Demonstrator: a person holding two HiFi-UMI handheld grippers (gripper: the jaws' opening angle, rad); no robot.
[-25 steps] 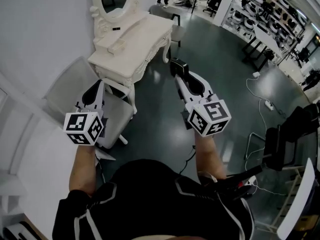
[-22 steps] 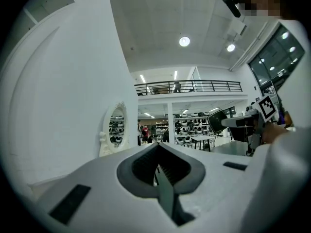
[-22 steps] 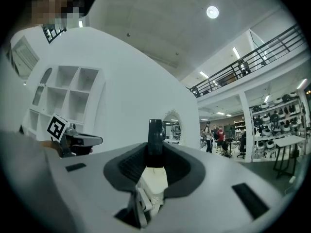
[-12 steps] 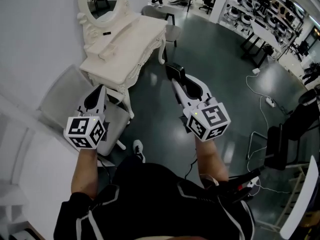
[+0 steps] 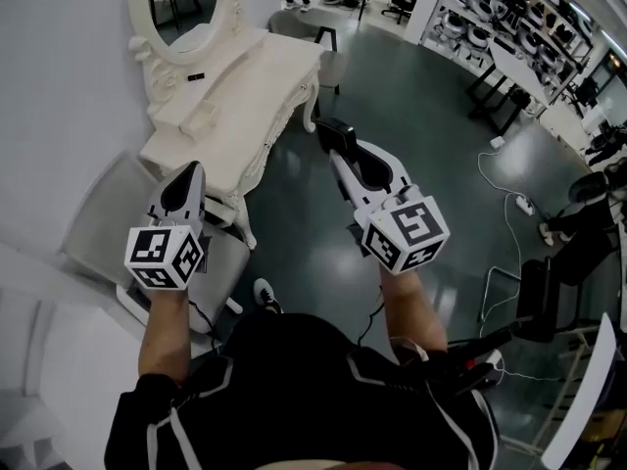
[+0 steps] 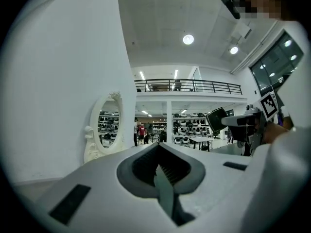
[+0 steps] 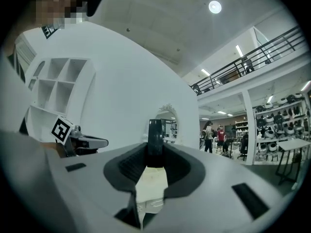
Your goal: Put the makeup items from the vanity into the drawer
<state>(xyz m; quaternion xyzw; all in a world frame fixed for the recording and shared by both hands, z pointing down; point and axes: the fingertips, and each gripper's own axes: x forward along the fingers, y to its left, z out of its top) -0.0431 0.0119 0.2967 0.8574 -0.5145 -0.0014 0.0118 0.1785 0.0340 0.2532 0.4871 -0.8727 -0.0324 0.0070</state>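
The cream vanity [image 5: 245, 91] with its oval mirror [image 5: 181, 3] stands against the wall at upper left, well ahead of both grippers. A small black item [image 5: 196, 76] lies on its raised shelf. My right gripper [image 5: 338, 137] is held over the floor, shut on a flat black compact [image 7: 155, 136] that stands upright between the pads. The left gripper view also shows that compact [image 6: 216, 120]. My left gripper [image 5: 186, 179] hovers near the vanity's front corner; its jaws [image 6: 160, 171] are shut with nothing in them. No drawer front shows.
A grey chair [image 5: 103, 218] sits below my left gripper, beside the vanity's near leg. A second chair [image 5: 315, 39] stands at the vanity's far end. Cables and a power strip [image 5: 524, 204] lie on the dark floor at right, near black stands [image 5: 549, 282].
The vanity and mirror have slid left and down in the head view as the person steps forward. Both grippers keep their pose; the compact stays gripped.
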